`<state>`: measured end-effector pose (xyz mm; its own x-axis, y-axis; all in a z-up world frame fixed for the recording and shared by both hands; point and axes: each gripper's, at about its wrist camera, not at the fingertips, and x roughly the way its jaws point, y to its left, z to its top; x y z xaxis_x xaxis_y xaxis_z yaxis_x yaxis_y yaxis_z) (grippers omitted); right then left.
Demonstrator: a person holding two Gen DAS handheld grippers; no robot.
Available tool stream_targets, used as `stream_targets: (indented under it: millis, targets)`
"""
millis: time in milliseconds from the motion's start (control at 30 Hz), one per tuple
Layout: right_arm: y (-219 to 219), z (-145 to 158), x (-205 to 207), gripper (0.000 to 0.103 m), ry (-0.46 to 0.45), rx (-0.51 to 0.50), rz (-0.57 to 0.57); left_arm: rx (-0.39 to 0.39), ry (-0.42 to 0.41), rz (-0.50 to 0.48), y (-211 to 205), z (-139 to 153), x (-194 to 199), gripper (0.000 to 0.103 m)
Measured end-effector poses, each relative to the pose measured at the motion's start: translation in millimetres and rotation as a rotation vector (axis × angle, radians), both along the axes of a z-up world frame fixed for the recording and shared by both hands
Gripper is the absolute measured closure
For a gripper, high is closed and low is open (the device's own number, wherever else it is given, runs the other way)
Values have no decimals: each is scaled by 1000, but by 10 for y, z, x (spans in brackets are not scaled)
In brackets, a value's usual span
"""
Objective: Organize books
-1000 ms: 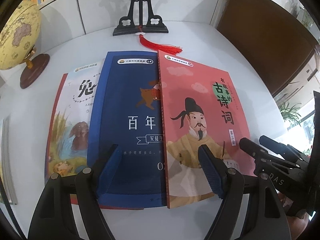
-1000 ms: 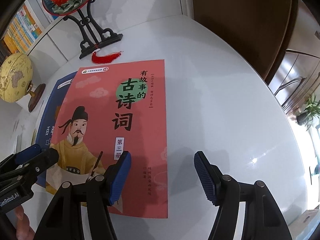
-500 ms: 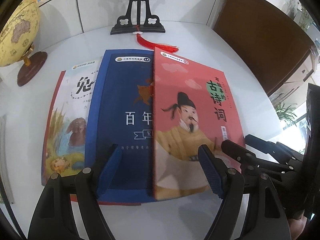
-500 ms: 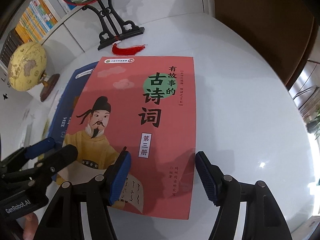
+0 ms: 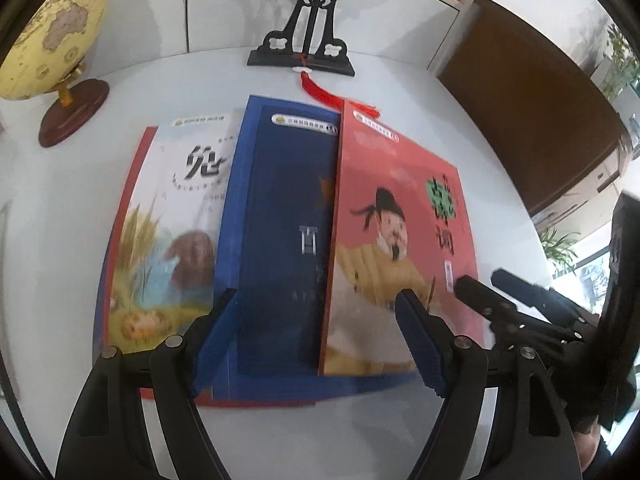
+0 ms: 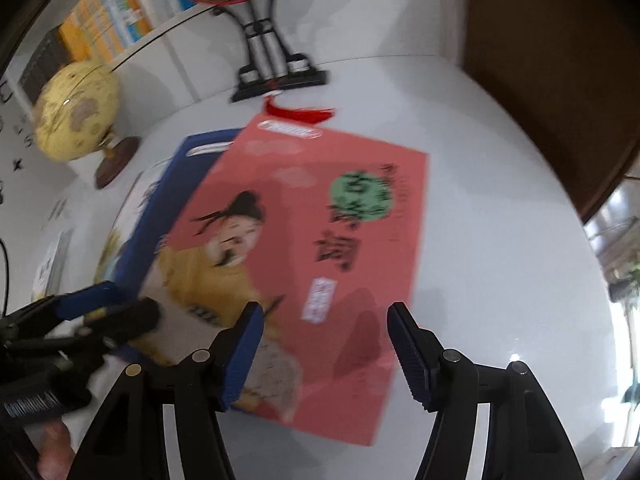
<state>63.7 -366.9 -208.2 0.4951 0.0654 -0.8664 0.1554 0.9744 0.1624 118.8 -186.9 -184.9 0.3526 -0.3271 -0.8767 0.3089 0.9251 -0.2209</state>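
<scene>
Far left on the counter [image 6: 500, 240] stands a globe [image 5: 52, 36], apart from the books. Three books lie fanned and overlapping. A white book [image 5: 172, 220] is leftmost. A blue book [image 5: 280, 220] covers its right edge. A pink book [image 5: 400, 184] overlaps the blue one's right side, its top corner touching a red tassel [image 5: 320, 92] below a black stand [image 5: 304, 56].

The left gripper [image 5: 316, 336] hovers with jaws wide over the blue-pink seam, gripping nothing. The right gripper [image 6: 324, 344] hangs over the pink book's lower right edge. Its jaws are closing but still stand apart, with nothing pinched.

Right of the pink book the counter lies bare up to a brown cabinet [image 6: 560, 60].
</scene>
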Motion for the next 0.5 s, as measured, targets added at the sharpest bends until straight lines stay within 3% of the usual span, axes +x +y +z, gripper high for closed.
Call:
stream_targets:
  millis: [133,233,400,500]
  targets:
    - [-423,-86,-15,40,16,63,-95,-7,3,-8,-65,-18,57,26]
    - [-568,-140,42,40,18,125,-105,10,-11,-28,-148,-34,64,26]
    - [-506,-174,169,40,21,143,-71,3,-15,-69,-224,-36,69,26]
    - [-432,-184,226,37,22,214,-38,-21,-5,-86,-215,-38,48,26]
